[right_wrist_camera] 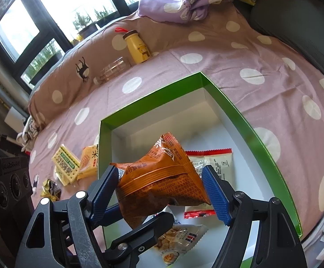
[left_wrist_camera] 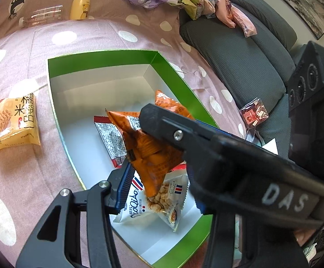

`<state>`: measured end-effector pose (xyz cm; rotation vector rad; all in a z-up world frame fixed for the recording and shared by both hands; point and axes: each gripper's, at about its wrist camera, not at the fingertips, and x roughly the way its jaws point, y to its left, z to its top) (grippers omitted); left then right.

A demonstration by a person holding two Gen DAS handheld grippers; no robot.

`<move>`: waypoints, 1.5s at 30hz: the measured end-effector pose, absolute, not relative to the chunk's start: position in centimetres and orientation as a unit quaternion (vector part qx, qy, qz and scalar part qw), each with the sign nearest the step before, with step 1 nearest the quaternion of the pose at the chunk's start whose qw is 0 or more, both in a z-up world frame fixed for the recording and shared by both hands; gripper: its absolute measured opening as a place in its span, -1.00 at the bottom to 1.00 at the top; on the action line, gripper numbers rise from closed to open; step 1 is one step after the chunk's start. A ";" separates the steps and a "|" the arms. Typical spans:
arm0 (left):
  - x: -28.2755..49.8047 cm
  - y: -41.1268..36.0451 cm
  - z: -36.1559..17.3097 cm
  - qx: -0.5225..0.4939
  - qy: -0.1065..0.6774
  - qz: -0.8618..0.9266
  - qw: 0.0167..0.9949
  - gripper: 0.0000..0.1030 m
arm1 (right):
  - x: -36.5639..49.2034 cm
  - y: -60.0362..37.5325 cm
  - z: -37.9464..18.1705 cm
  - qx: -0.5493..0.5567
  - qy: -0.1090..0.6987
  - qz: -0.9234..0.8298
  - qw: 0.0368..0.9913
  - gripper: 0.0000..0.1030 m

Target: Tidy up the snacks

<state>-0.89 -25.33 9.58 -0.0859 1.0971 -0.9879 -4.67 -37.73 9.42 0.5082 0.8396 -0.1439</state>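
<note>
The big bed cover (right_wrist_camera: 229, 67), pink with white dots, has a green box (right_wrist_camera: 148, 99) with a white inside sitting in the middle of it. This box looks like the place where the snacks go. Over the near part of the box, both tools meet at one snack. The right gripper (right_wrist_camera: 159, 178) has its blue pads pressed on the two sides of the orange packet (right_wrist_camera: 157, 192), so it is holding it up in the air above the box floor. The left gripper (left_wrist_camera: 139, 143) has the bottom end of the same packet between its fingers, but I cannot tell if it is squeezing or just touching. Two snacks already lie inside the box. A red and white packet (right_wrist_camera: 215, 158) is in the middle, and a white packet with nuts (right_wrist_camera: 179, 239) is at the near end, under the orange one. So I think the job is partly done, and the orange packet comes next. More snacks are not in the box yet. To the left of the box lie a yellow packet (left_wrist_camera: 17, 120), a green cracker packet (right_wrist_camera: 65, 167) and a little gold wrapper (right_wrist_camera: 50, 189). On the right, a small red packet (left_wrist_camera: 253, 114) rests on the grey sofa (left_wrist_camera: 240, 67).
</note>
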 end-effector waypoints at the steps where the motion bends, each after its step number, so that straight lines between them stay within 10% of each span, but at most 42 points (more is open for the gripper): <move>1: -0.9 -25.1 9.8 -0.042 0.497 -0.450 0.741 0.01 | -4.7 -37.8 9.5 0.246 0.400 -0.069 0.880 0.52; 23: 1.1 -9.7 15.0 -0.147 0.404 -0.318 0.845 0.90 | -5.3 -34.0 12.8 0.216 0.346 -0.049 0.912 0.61; 45: 3.8 4.3 12.5 -0.117 0.420 -0.051 0.898 0.97 | 5.3 -21.3 8.1 0.185 0.490 0.030 0.852 0.83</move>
